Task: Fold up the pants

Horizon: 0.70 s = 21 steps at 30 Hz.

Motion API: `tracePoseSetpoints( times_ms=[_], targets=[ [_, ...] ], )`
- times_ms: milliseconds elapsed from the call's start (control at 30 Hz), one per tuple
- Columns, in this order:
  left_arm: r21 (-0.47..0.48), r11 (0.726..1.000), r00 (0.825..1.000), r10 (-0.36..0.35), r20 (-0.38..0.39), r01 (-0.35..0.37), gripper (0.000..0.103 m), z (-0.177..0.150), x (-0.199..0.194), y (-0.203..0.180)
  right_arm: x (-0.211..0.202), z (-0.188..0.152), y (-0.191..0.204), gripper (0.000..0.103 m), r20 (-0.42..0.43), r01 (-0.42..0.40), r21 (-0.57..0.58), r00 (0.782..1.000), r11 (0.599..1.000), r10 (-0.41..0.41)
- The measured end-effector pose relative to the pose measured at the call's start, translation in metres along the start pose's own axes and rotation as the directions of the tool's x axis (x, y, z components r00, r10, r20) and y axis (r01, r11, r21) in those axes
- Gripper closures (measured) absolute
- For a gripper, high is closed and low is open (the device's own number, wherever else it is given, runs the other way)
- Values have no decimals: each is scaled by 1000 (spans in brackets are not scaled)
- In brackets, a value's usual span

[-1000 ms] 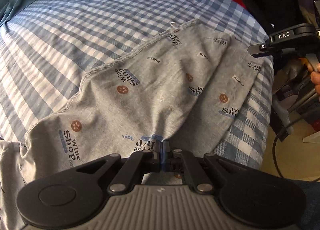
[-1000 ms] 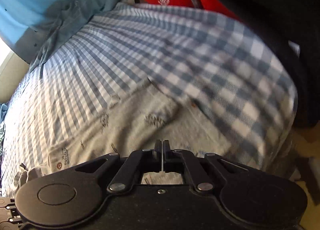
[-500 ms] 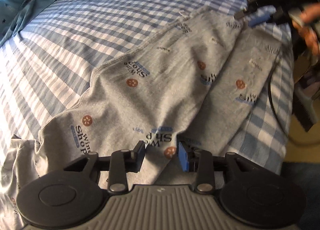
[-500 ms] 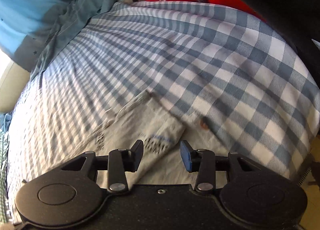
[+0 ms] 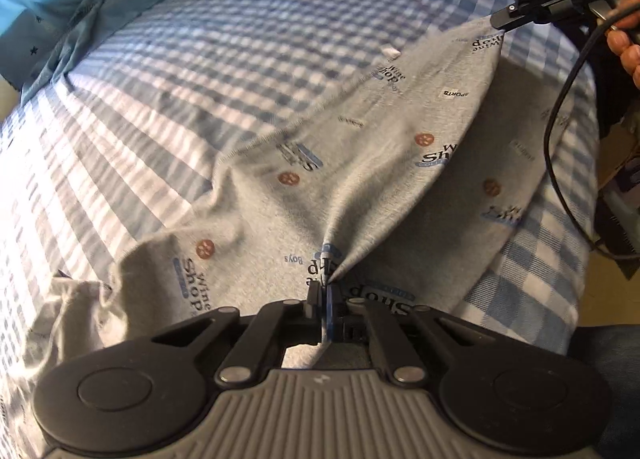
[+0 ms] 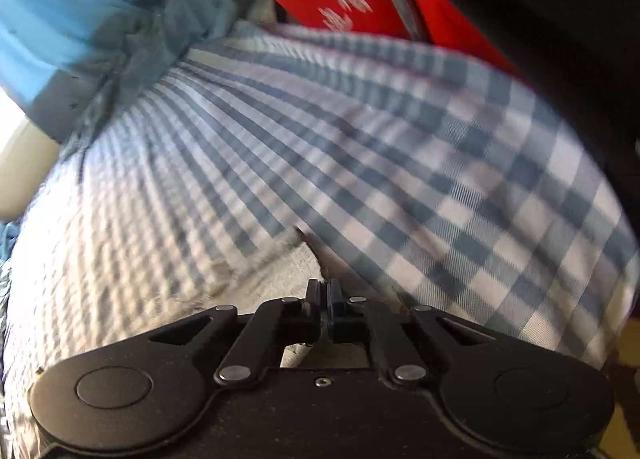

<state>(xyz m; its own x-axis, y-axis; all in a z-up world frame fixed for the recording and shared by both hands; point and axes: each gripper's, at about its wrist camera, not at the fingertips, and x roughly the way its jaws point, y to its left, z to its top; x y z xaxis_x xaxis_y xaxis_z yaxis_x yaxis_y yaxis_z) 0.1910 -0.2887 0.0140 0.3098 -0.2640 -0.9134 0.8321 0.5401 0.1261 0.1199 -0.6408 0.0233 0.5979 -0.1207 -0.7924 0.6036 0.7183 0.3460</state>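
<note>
The grey pants [image 5: 360, 163] lie on the checked bed [image 5: 200, 71]. The left gripper [image 5: 325, 299] pinches one end and the right gripper [image 6: 324, 295] pinches the other, so the top leg lifts up, ready to fold over.

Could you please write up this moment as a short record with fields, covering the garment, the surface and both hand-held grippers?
garment: grey printed pants, partly lifted, one layer pulled taut between two grip points
surface: blue and white checked sheet
left hand-held gripper: shut on a pinch of the pants
right hand-held gripper: shut on the far corner of the pants
background: blue-green cloth bunched at the sheet's far edge
fold status: not yet laid over
</note>
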Motion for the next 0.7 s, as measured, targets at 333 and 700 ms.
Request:
tracePoseSetpoints(
  times_ms=[333,700],
  targets=[
    [102,991,994,-83,-65,89,102,-14,11,-13,-31,-54,-40,102,-80,92,53,993,994,-88],
    [96,989,988,-100,-114,112,101,-20,25,-17,-21,-67,-47,101,-121,114,16,986,993,-111]
  ],
)
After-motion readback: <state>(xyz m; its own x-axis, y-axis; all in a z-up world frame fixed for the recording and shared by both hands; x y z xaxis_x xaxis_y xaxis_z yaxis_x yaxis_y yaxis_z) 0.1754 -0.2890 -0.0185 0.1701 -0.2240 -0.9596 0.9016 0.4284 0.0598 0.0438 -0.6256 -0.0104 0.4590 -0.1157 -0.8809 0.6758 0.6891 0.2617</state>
